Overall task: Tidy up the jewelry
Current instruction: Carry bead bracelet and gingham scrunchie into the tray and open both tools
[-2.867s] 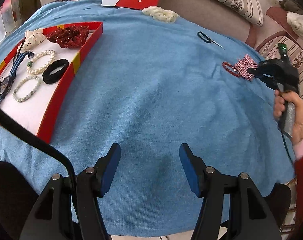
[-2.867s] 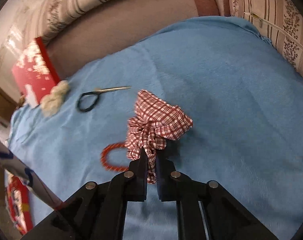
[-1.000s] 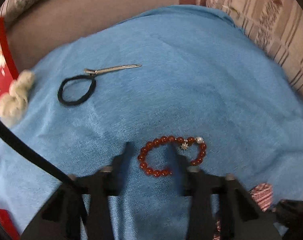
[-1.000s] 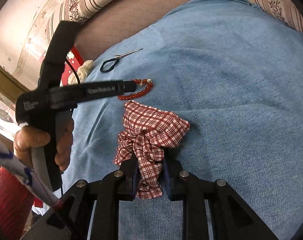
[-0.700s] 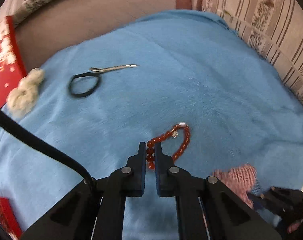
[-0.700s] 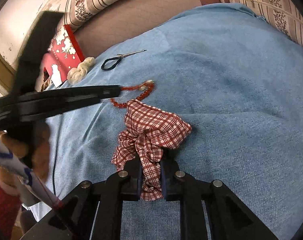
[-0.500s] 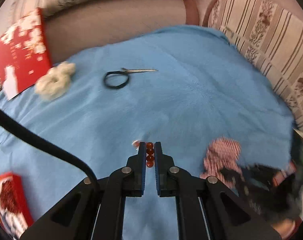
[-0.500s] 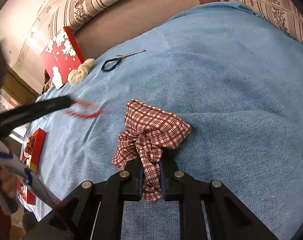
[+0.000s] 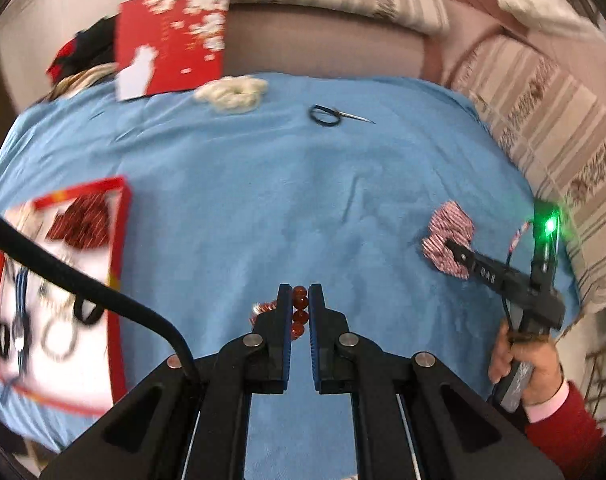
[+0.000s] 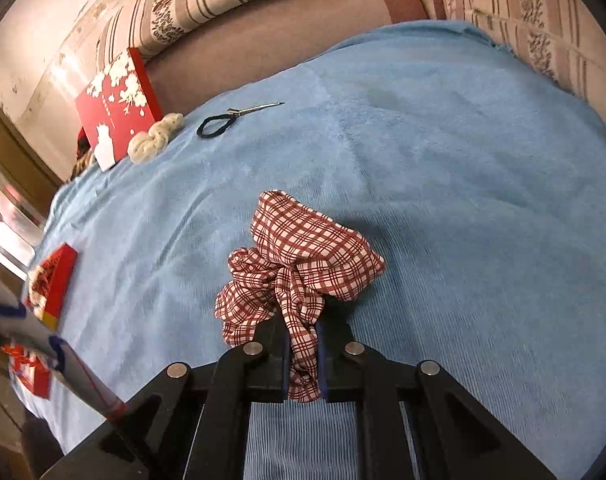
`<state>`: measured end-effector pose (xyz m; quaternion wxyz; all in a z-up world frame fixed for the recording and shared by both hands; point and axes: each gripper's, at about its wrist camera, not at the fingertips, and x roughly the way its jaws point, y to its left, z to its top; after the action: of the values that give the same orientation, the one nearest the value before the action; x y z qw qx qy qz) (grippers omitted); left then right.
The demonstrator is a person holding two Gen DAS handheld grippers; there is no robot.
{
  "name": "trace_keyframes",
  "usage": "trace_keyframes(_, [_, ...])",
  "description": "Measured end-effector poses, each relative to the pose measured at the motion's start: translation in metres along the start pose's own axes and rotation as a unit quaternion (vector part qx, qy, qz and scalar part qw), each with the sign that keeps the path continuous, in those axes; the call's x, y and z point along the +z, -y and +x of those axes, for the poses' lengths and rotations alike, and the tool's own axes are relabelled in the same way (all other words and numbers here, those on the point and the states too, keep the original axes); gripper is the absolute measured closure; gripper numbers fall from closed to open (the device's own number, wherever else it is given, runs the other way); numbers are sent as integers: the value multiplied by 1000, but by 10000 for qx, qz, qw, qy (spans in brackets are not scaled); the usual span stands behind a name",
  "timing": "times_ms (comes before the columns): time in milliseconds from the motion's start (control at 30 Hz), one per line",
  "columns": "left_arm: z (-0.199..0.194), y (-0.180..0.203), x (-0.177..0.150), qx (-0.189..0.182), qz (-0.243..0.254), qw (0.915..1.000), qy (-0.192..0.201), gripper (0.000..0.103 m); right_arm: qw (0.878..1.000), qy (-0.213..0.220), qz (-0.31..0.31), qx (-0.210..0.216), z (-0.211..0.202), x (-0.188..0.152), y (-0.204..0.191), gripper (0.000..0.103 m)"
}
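My left gripper (image 9: 300,300) is shut on a red bead bracelet (image 9: 299,314) and holds it above the blue cloth (image 9: 263,200); part of it hangs out to the left of the fingers. The red tray (image 9: 117,236) with a white floor lies at the left, blurred, holding a dark red scrunchie (image 9: 81,224), bracelets and hair ties. My right gripper (image 10: 303,332) is shut on a red-and-white checked scrunchie (image 10: 303,256) resting on the cloth; it also shows in the left wrist view (image 9: 449,240) at the right.
A black hair tie (image 9: 324,115) with a metal clip and a cream scrunchie (image 9: 233,92) lie at the far side. A red box lid (image 9: 171,40) leans on the sofa back. Striped cushions (image 9: 563,152) border the right edge.
My left gripper closed on the red bead bracelet, lifted it and swung left toward the red tray. My right gripper stayed shut on the checked scrunchie.
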<state>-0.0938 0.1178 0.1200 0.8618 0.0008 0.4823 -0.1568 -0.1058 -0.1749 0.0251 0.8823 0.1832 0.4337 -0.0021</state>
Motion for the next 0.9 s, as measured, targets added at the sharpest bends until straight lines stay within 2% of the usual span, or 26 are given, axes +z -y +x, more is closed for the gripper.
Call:
trace_keyframes(133, [-10, -16, -16, 50, -405, 9991, 72, 96, 9994, -50, -216, -273, -9, -12, -11, 93])
trace_keyframes(200, [-13, -22, -23, 244, -477, 9985, 112, 96, 9991, -89, -251, -317, -13, -16, -15, 93])
trace_keyframes(300, [-18, -28, -31, 524, -494, 9972, 195, 96, 9995, -158, -204, -181, -22, -20, -21, 93])
trace_keyframes(600, [-37, -47, -47, 990, -562, 9925, 437, 96, 9961, 22, -879, 107, -53, -15, -83, 93])
trace_keyframes(900, [-58, -60, -51, 1563, -454, 9837, 760, 96, 9897, -28, -1376, 385, -54, -15, -148, 93])
